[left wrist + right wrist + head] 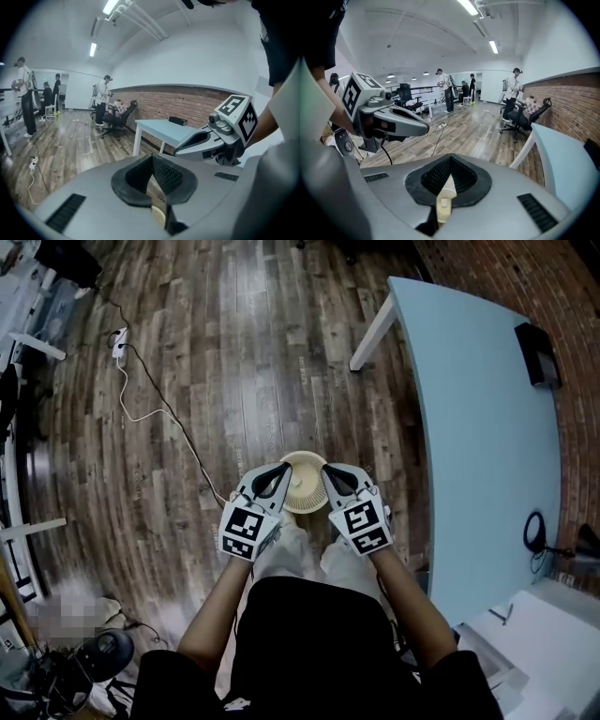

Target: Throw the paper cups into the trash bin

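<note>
Over wood floor (234, 352), left gripper (281, 468) and right gripper (330, 470), fingers pressed together, half-hide the bin (305, 493).

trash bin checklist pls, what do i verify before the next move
1. Trash bin upright on the floor, mouth open: ok.
2. Left gripper jaws together, nothing between them: ok.
3. Right gripper jaws together, nothing between them: ok.
4. Both grippers flank the bin in the head view, one at each side: ok.
5. A paper cup inside the bin: cannot tell, its inside is unclear.
6. Another paper cup to fetch: cannot tell, none shows in any view.
</note>
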{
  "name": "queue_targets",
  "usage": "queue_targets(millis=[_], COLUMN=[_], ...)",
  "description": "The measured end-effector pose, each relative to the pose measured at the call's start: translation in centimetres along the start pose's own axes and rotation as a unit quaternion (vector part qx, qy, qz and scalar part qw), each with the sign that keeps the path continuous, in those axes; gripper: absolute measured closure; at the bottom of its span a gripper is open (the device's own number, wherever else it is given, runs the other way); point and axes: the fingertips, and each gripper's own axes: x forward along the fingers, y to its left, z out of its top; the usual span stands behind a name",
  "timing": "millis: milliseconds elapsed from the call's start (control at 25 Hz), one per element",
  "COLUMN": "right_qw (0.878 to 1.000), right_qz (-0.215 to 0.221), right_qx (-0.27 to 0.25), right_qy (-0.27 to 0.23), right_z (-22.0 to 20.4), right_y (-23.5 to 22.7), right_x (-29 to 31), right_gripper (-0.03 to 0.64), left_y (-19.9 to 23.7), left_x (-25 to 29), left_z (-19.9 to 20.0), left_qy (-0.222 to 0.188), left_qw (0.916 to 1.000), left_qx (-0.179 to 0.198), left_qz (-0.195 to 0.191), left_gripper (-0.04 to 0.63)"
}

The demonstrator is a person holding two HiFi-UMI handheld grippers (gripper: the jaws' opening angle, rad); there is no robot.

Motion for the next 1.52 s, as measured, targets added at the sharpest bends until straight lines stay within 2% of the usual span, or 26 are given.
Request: queue_targets(millis=[200, 360, 520, 720, 840, 1200, 1520], right_qw=[0.999, 0.997, 0.994, 0.987, 0.985, 0.981, 0.977], right_qz=[-0.014, -0.030, -0.042, -0.057, -0.057, -0.059, -0.078], right_qx=[-0.009, -0.015, -0.011, -0.015, -0.022, -0.002, 0.002], right_qy=[-0.037, -0.067, -0.101, -0.152, -0.163, -0.187, -0.200], right_z=[3.6, 6.5, 9.1, 11.8, 12.2, 12.3, 11.8], right_y=[-0.5, -1.3, -1.7, -2.0, -1.7, -0.8, -0.7], right_x=[-2.9, -5.0, -7.2, -9.7, -10.4, -11.6, -14.4], right_gripper=[0.612, 0.612, 0.612, 0.612, 0.612, 0.612, 0.612], left_y=[-0.8, -1.7, -2.6, -3.5, -4.3, -5.3, -7.5], left_x=[-1.3, -2.1, -2.7, -3.4, -3.7, -5.2, -5.6], left_z=[3.7, 7.1, 9.7, 12.0, 12.4, 13.2, 13.7], left_qy=[-0.031, -0.077, -0.096, -0.110, -0.114, -0.131, -0.143], left_qw=[0.9995, 0.9970, 0.9951, 0.9915, 0.9893, 0.9857, 0.9834], left_qx=[0.010, -0.006, 0.019, 0.069, 0.092, 0.106, 0.109], left_qz=[0.005, 0.008, 0.007, 0.000, -0.003, -0.010, -0.024], left_gripper=[0.586, 0.586, 0.586, 0.586, 0.586, 0.586, 0.586])
